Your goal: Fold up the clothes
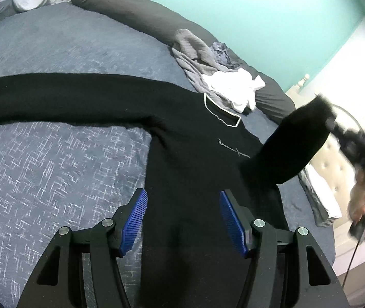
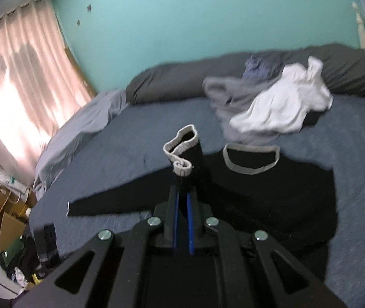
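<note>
- On the bed (image 1: 54,51), a black sweater (image 1: 195,141) lies flat, front up, with a pale-trimmed neckline and small pale script on the chest.
- One sleeve (image 1: 54,97) stretches straight out across the blue bedspread; the other sleeve (image 2: 190,164) is lifted clear of the bed, its pale ribbed cuff uppermost.
- Right tongs (image 2: 182,195): pressed together, pinching the raised sleeve just below the cuff.
- Left tongs (image 1: 183,218): spread, above the lower body of the sweater, with nothing between the blue pads (image 1: 134,220).
- Count: one black sweater, two sleeves, two tongs, one heap of other clothes beyond the neckline holding a white garment (image 1: 233,89), a grey garment (image 1: 195,51) and a small blue item (image 1: 219,48); one long dark pillow (image 1: 136,10) along the wall.
- Left wrist view only: the chest script, a blurred hand (image 1: 364,195) holding the right tongs, and folded laundry (image 1: 321,200) at the bed's right edge.
- Right wrist view only: a pink curtain (image 2: 15,82), cardboard boxes (image 2: 7,220) on the floor, and the end of the flat sleeve.
</note>
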